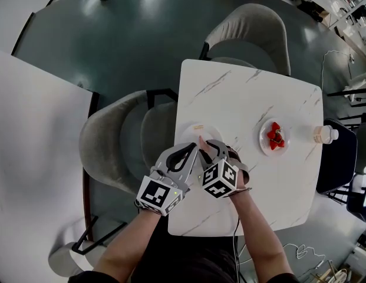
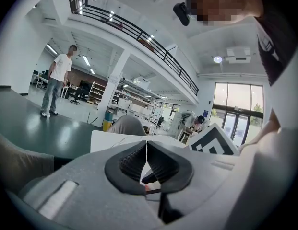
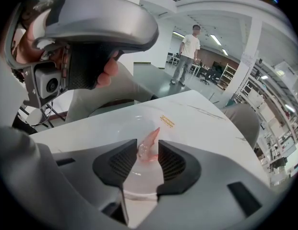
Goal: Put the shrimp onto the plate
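Note:
A pale pink shrimp point(image 3: 148, 147) stands tilted, tail up, between the jaws of my right gripper point(image 3: 146, 158), just over the white plate point(image 3: 122, 123). The pads do not seem to press it, and the jaws stand open around it. The head view puts the shrimp point(image 1: 201, 141) and my right gripper point(image 1: 206, 150) at the near rim of the plate point(image 1: 191, 132), by the table's left edge. My left gripper point(image 1: 193, 151) sits close beside the right one; its jaws meet in a thin line and hold nothing point(image 2: 147, 159).
The white marble table point(image 1: 247, 99) carries a second small plate with red pieces point(image 1: 274, 137) at the right and a bottle point(image 1: 325, 134) at its right edge. Grey chairs stand at the left point(image 1: 112, 140) and the far side point(image 1: 253, 31). A person stands far off point(image 3: 187, 51).

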Available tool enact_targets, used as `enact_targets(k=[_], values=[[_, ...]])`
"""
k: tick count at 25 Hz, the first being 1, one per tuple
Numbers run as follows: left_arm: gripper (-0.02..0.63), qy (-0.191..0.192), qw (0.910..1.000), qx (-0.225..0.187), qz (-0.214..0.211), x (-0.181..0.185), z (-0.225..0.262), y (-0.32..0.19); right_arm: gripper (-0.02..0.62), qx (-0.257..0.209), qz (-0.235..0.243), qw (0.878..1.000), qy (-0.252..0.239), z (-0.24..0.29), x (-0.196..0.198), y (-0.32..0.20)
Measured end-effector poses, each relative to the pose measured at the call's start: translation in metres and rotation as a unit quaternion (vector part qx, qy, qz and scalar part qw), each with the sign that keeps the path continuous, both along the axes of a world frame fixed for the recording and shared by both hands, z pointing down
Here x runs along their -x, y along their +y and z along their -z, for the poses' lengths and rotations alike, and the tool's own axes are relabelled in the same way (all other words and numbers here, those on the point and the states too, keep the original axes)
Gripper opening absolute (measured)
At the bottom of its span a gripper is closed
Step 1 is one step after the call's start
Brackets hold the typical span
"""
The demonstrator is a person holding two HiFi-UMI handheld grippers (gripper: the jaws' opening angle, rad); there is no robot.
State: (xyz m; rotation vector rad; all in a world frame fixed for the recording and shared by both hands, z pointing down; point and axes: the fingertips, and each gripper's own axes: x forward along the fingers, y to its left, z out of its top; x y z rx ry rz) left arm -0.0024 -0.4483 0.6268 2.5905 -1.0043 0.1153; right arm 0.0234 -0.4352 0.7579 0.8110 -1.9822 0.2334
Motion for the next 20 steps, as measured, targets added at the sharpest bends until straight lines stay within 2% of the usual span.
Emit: enact_targets(k=[6,11,17,20], values=[[0.008,-0.005,1.0000,0.002,-0.005,-0.002,0.008,0.004,0.124,-0.020,-0.014,1.000,-0.017,0.031,0.000,0.002],[0.008,-0.016,0.9998,0.004,-0.011,-0.006,0.029,0.013,0.105,-0.055,-0.047,0.995,-0.074,0.086,-0.003,0.011],[0.008,-0.017,0.9997,-0.001,-0.018,-0.011,0.075,0.027,0.006,-0.107,-0.108,0.978,-0.144,0.152,-0.009,0.014],[0.008,-0.018,0.9996,0.000,-0.022,-0.012,0.099,0.035,0.003,-0.122,-0.145,0.964,-0.186,0.184,-0.012,0.018]])
